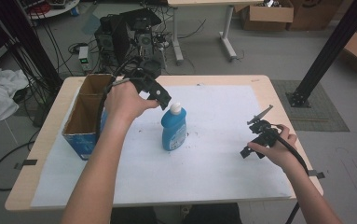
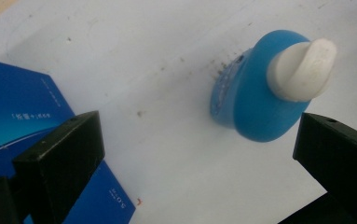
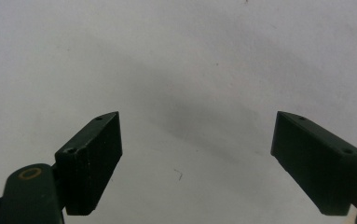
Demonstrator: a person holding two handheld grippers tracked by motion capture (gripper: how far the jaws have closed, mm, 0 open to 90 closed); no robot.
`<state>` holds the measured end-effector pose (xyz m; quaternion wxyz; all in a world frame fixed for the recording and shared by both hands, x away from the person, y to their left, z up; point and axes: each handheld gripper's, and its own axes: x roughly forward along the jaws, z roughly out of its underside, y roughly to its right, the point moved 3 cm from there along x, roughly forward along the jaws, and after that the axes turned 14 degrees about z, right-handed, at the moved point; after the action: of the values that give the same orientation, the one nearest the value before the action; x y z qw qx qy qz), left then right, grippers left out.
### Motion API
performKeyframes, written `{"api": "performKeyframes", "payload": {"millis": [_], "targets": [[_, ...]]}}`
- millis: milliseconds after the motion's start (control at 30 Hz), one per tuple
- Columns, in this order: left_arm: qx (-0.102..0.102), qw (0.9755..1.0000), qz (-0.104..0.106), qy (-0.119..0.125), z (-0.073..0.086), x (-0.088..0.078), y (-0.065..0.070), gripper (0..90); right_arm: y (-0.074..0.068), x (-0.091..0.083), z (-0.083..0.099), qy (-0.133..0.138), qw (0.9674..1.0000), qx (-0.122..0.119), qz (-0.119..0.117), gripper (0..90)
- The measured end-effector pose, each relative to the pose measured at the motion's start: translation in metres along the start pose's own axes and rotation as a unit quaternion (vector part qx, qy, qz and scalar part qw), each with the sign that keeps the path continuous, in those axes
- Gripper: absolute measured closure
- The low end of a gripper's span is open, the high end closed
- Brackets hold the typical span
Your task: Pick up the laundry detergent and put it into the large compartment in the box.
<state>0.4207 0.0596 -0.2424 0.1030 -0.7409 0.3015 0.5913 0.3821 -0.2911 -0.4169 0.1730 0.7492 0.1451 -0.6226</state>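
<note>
My left gripper point(image 1: 160, 95) hangs just above the bottle point(image 1: 173, 128), jaws spread wide and holding nothing; in the left gripper view the white cap point(image 2: 303, 70) sits between my two jaws, nearer the right one, with bare sheet on both sides of the blue body. The bottle stands upright near the middle of the white sheet point(image 1: 213, 172), with free surface all round it. The box point(image 1: 86, 114) stands to its left, at the sheet's left edge, open at the top; there is a gap between box and bottle, and in the left gripper view the box's blue side point(image 2: 22, 116) lies behind my left jaw. My right gripper point(image 1: 258, 137) is low over the sheet's right part, near the table point(image 1: 269, 86) edge, well apart from the bottle, jaws wide open on nothing, only plain sheet point(image 3: 181, 70) below.
</note>
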Motion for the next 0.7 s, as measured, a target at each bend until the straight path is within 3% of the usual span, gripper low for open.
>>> {"api": "performKeyframes", "payload": {"millis": [367, 700], "targets": [[0.03, 0.9994, 0.007, -0.018, -0.014, 0.018, 0.022, 2.2, 0.004, -0.001, 0.004, 0.004, 1.0, 0.008, -0.002, 16.4], [0.046, 0.9985, 0.01, -0.027, -0.021, 0.03, 0.033, 2.1, 0.006, 0.0, 0.006, 0.004, 1.0, 0.009, -0.002, 16.4]]}}
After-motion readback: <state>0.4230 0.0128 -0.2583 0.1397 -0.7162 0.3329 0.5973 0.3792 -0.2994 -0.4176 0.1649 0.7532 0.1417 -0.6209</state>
